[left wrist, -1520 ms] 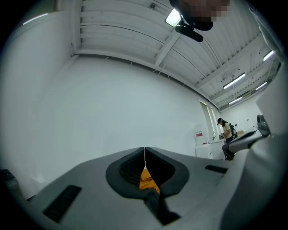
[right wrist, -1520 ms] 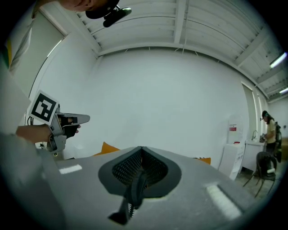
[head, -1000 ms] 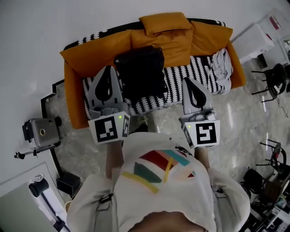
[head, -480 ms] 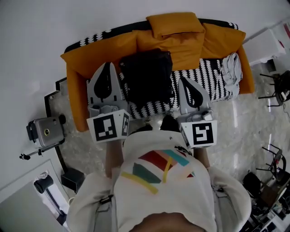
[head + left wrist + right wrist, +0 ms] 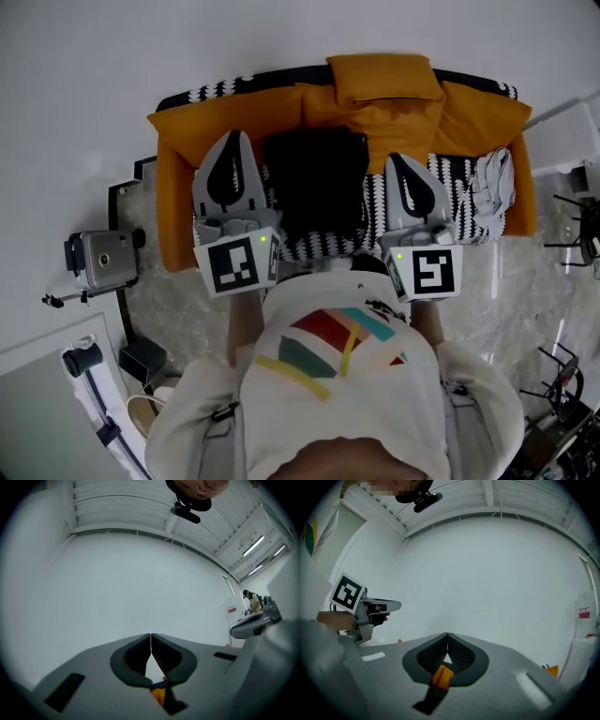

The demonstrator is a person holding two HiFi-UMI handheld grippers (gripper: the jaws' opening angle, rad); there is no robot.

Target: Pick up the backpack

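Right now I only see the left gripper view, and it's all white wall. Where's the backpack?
Observer: The head view shows the black backpack lying on the middle of the orange sofa.
Operator: Is my gripper near it?
Observer: The left gripper shows just left of the backpack, shut and holding nothing.
Operator: And the other one?
Observer: The right gripper shows just right of the backpack, also shut and empty.
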